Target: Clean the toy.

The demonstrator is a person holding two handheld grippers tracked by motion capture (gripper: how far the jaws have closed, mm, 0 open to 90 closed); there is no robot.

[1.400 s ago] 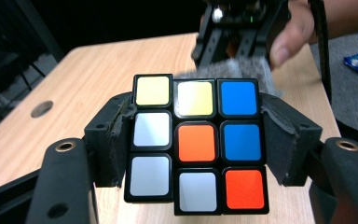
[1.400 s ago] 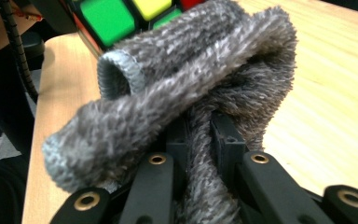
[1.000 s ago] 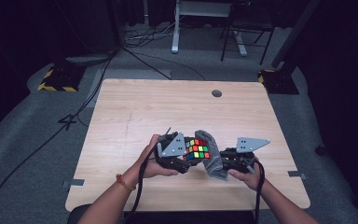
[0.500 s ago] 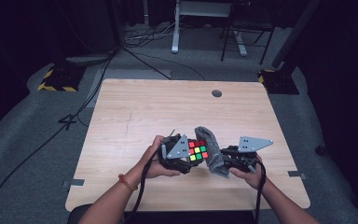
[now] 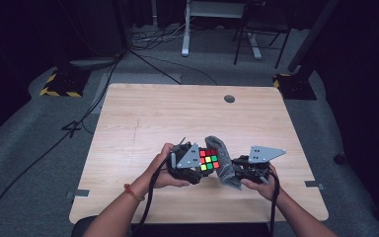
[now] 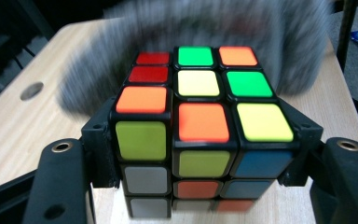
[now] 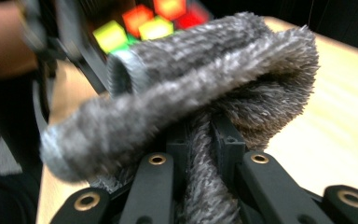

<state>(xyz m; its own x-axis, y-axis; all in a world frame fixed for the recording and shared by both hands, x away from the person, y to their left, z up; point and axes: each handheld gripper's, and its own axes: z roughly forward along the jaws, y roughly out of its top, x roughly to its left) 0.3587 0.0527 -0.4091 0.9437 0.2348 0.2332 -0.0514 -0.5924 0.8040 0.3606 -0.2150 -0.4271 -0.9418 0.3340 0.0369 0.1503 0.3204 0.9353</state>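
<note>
Grey cloth (image 5: 224, 168) clamped in right gripper (image 5: 237, 173) | left gripper (image 5: 197, 170) pinches cube (image 5: 208, 159) — wipe lightly, keep cube steady

Multicoloured cube (image 6: 200, 121), fuzzy grey cloth (image 7: 200, 84)

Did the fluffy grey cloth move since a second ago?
No. The grey cloth sits at the same spot against the table's front edge, right of the cube.

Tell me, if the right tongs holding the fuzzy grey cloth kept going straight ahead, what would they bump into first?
Probably the puzzle cube. The right tongs point toward it, with the grey cloth bunched in front, so the cloth would press on the cube first. Depth is hard to judge.
</note>
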